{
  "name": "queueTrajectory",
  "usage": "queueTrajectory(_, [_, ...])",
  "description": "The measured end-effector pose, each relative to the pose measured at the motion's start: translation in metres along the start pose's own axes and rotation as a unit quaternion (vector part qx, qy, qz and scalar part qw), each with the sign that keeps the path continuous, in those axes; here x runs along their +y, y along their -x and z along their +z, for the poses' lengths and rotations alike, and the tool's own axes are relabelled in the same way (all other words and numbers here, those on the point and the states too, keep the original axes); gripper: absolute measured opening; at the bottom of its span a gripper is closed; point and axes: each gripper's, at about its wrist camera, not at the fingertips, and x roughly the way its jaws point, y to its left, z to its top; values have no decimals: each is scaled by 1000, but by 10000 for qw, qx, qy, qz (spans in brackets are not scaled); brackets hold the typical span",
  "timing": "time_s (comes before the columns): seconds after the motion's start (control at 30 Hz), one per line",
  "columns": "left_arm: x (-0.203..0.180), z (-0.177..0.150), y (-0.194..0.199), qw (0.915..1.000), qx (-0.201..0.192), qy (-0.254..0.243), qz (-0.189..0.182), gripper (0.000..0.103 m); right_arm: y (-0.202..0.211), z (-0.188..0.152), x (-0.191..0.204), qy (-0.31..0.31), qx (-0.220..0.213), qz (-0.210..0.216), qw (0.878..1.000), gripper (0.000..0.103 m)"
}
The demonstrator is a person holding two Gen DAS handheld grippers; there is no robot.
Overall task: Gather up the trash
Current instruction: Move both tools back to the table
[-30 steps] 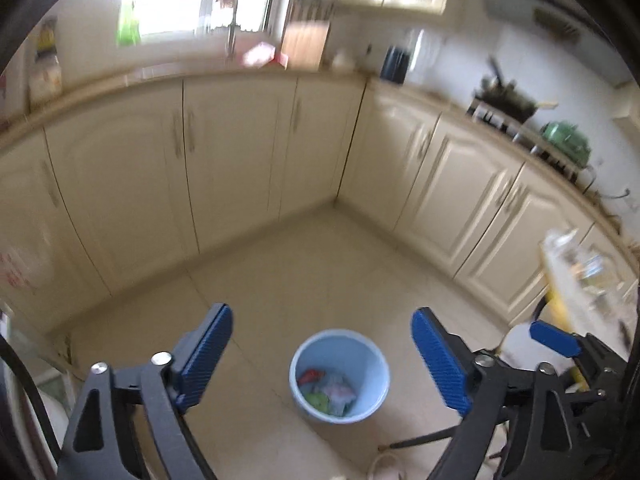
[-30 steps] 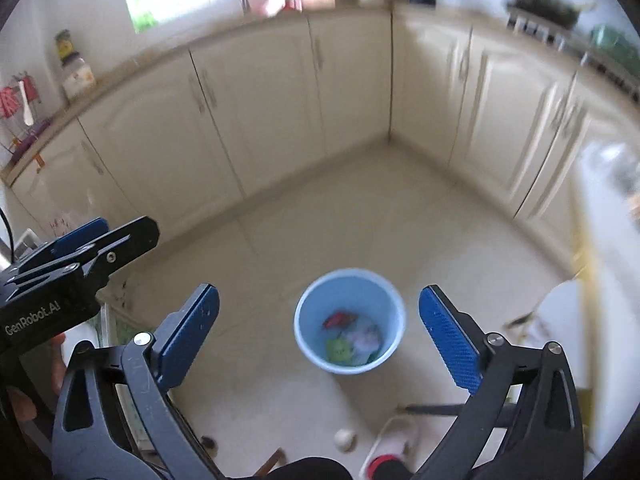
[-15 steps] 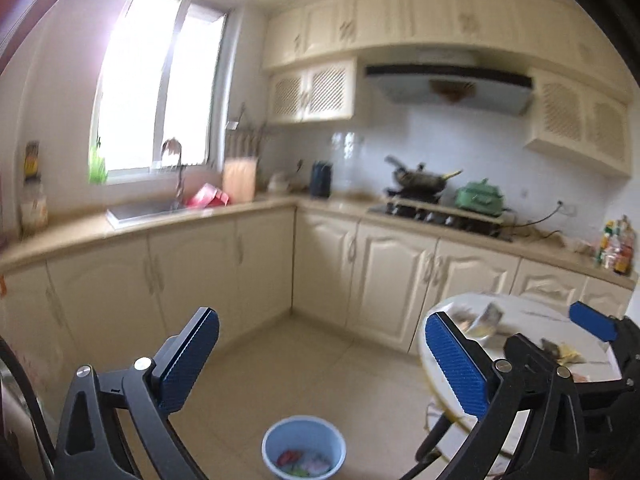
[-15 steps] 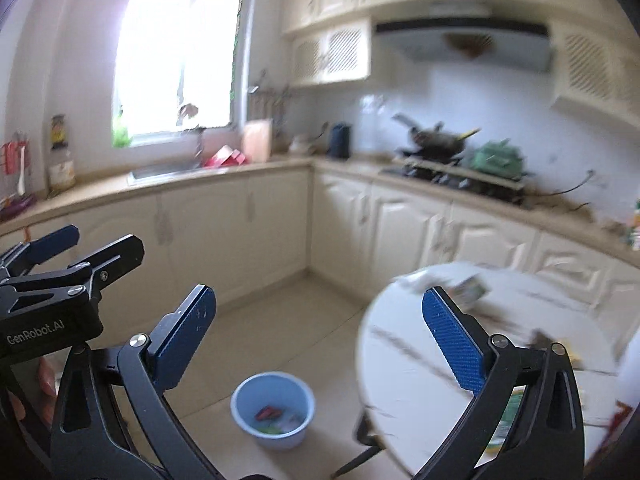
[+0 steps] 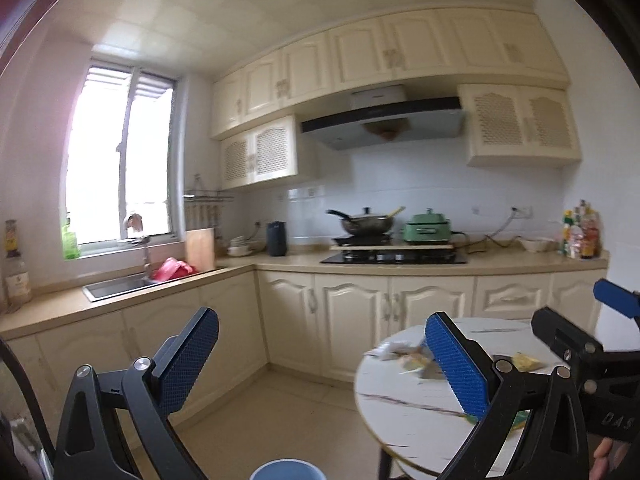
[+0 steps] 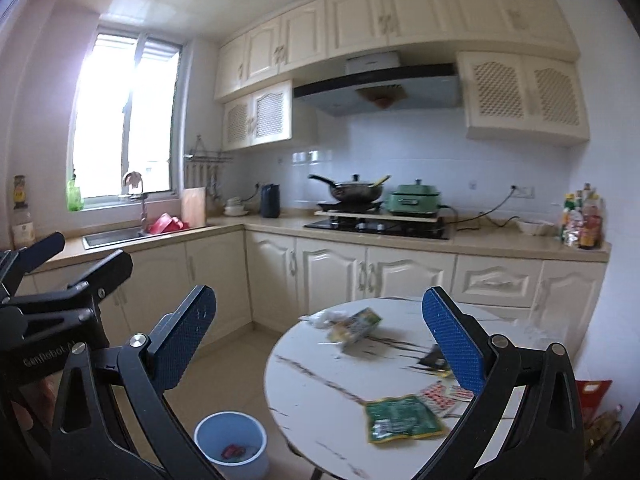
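- Daylight floods through the window (image 5: 120,160) at far left, blown out to white glare.
- Fisheye curvature bends cabinets (image 6: 400,12); dark corners.
- Wrappers (image 6: 400,418) on the table (image 6: 320,380) smear with motion blur.

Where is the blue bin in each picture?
Left wrist view: blue bin at the bottom edge, middle, only its rim showing.
Right wrist view: blue bin on the floor, lower left of the round table.
Shared landmark: green pot on the counter.
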Motion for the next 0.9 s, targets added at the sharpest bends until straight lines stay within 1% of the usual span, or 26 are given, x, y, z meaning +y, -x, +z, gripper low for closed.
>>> queueTrajectory(0.03, [6, 1, 3, 10000, 6, -26, -70, 102, 4, 0, -7, -35, -24, -65, 10000, 103])
queueTrajectory(0.07, [17, 4, 17, 9999, 28, -62, -139, 102, 5, -1, -14, -56, -17, -122, 9999, 103])
queueTrajectory(0.1, [16, 6, 14, 9998, 46, -81, -199, 102, 7, -1, -21, -81, -1, -201, 9998, 103])
queueTrajectory(0.13, [22, 16, 9, 9996, 74, -88, -251, 102, 8, -2, -29, -125, 4, -312, 9994, 103])
queueTrajectory(0.17, [24, 26, 0, 9993, 133, -117, -326, 102, 9, -4, -40, -172, 18, -416, 9990, 103])
queueTrajectory(0.2, [19, 26, -8, 9989, 193, -152, -399, 102, 9, -5, -48, -205, 49, -487, 9986, 103])
queueTrajectory(0.27, [12, 33, -37, 9978, 364, -188, -525, 102, 7, -9, -69, -291, 139, -708, 9970, 103])
queueTrajectory(0.4, [-8, 33, -76, 9931, 777, -249, -845, 102, -3, -24, -108, -481, 423, -1067, 9922, 103])
queueTrajectory(0.43, [-17, 27, -88, 9900, 935, -306, -1006, 102, -8, -29, -120, -529, 556, -1183, 9900, 103])
queueTrajectory(0.47, [-21, 36, -105, 9866, 1088, -357, -1164, 102, -12, -34, -127, -567, 649, -1239, 9885, 103])
queueTrajectory(0.53, [-36, 28, -126, 9771, 1397, -416, -1549, 102, -22, -45, -145, -668, 854, -1371, 9846, 103])
queueTrajectory(0.57, [-46, 20, -139, 9678, 1673, -451, -1825, 102, -28, -52, -153, -728, 992, -1440, 9819, 103])
queueTrajectory(0.63, [-60, 10, -158, 9541, 2013, -506, -2161, 102, -41, -65, -167, -847, 1251, -1479, 9774, 103])
queueTrajectory(0.67, [-68, 3, -168, 9468, 2194, -573, -2284, 102, -50, -76, -176, -933, 1450, -1495, 9736, 103])
queueTrajectory(0.7, [-77, -5, -178, 9393, 2370, -656, -2394, 102, -57, -83, -182, -988, 1589, -1499, 9708, 103])
queueTrajectory(0.73, [-83, -8, -187, 9343, 2488, -714, -2453, 102, -60, -90, -187, -1022, 1683, -1505, 9688, 103])
queueTrajectory(0.77, [-90, -14, -195, 9288, 2629, -763, -2499, 102, -69, -99, -194, -1078, 1873, -1521, 9645, 103])
queueTrajectory(0.9, [-122, -31, -235, 9072, 3134, -802, -2690, 102, -88, -125, -212, -1194, 2254, -1563, 9542, 103])
